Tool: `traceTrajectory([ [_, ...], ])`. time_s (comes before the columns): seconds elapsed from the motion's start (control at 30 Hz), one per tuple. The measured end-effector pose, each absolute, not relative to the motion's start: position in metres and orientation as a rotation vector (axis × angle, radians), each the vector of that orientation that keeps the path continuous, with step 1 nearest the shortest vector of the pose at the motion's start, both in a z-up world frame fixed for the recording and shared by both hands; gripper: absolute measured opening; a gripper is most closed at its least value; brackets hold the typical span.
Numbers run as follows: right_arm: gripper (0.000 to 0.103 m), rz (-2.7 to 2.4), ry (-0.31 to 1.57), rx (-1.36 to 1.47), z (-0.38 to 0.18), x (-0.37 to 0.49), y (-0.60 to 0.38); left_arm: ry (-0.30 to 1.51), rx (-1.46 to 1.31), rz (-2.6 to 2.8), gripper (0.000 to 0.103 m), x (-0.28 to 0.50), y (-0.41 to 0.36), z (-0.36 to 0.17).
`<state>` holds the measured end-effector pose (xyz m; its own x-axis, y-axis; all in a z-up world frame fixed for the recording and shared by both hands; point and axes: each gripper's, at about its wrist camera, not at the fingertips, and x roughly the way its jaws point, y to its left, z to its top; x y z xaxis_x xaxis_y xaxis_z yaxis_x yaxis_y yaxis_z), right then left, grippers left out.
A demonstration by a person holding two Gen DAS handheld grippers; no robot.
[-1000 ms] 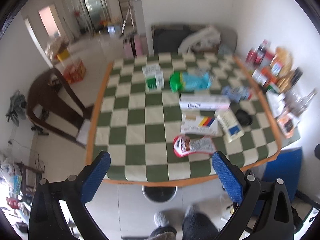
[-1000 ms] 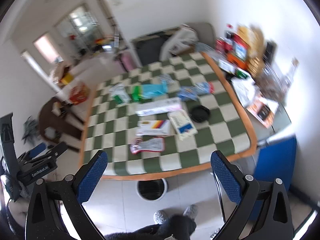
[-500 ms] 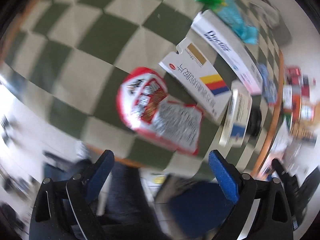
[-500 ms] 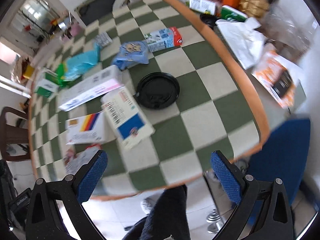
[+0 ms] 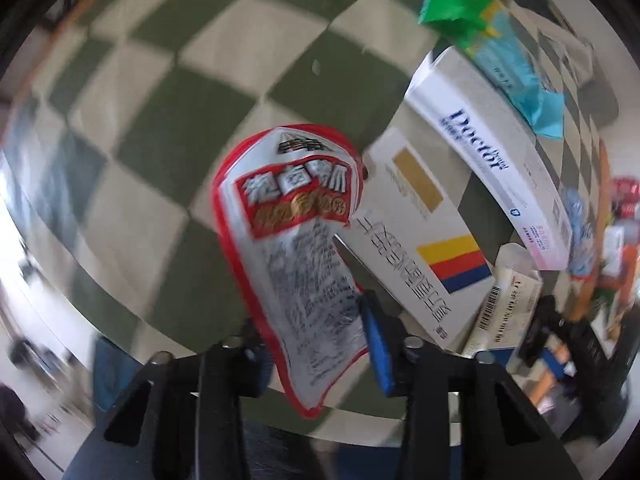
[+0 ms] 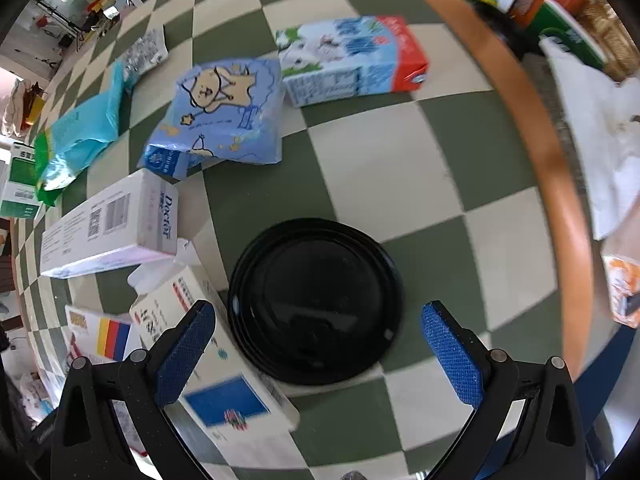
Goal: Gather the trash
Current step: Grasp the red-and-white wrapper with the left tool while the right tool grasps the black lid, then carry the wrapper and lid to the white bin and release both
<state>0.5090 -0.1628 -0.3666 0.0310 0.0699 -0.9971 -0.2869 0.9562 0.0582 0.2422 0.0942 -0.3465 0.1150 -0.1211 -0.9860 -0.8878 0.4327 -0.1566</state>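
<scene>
My left gripper [image 5: 316,340] is shut on a red and white snack wrapper [image 5: 292,248] and holds it just above the green and cream checked table [image 5: 168,92]. My right gripper [image 6: 320,344] is open, its blue pads either side of a black round lid [image 6: 316,300] that lies flat on the table. A white carton with a blue patch [image 6: 212,364] touches the left pad [image 6: 184,348].
A white box with yellow, red and blue stripes [image 5: 424,248], a long white Doctor box [image 5: 492,156] and a green and teal bag [image 5: 500,40] lie nearby. A blue cartoon pouch [image 6: 224,116] and a milk carton [image 6: 352,60] lie beyond the lid. The orange table rim [image 6: 552,160] runs on the right.
My left gripper has closed on the snack wrapper and lifted it. My right gripper has come down closer, straddling the black lid.
</scene>
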Motion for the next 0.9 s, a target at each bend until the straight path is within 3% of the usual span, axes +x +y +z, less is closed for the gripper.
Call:
traceTrajectory([
  [0.13,0.103,0.26,1.524,-0.215,-0.381,0.513,-0.151,1.352,-0.851,0.727,0.009,0.249,0.096,-0.326],
  [0.27,0.091,0.224,1.516,-0.253,-0.388,0.513,-0.146,1.361,-0.729,0.751,0.007,0.256,0.097,-0.31],
  [0.37,0.089,0.238,1.503,-0.238,-0.386,0.511,-0.147,1.37,-0.692,0.758,0.006,0.258,0.099,-0.307],
  [0.53,0.088,0.239,1.484,-0.195,-0.372,0.501,-0.159,1.351,-0.6,0.766,0.006,0.249,0.101,-0.298],
  [0.9,0.088,0.312,1.362,-0.131,-0.287,0.445,-0.175,1.231,-0.483,0.65,0.002,0.202,0.089,-0.245],
])
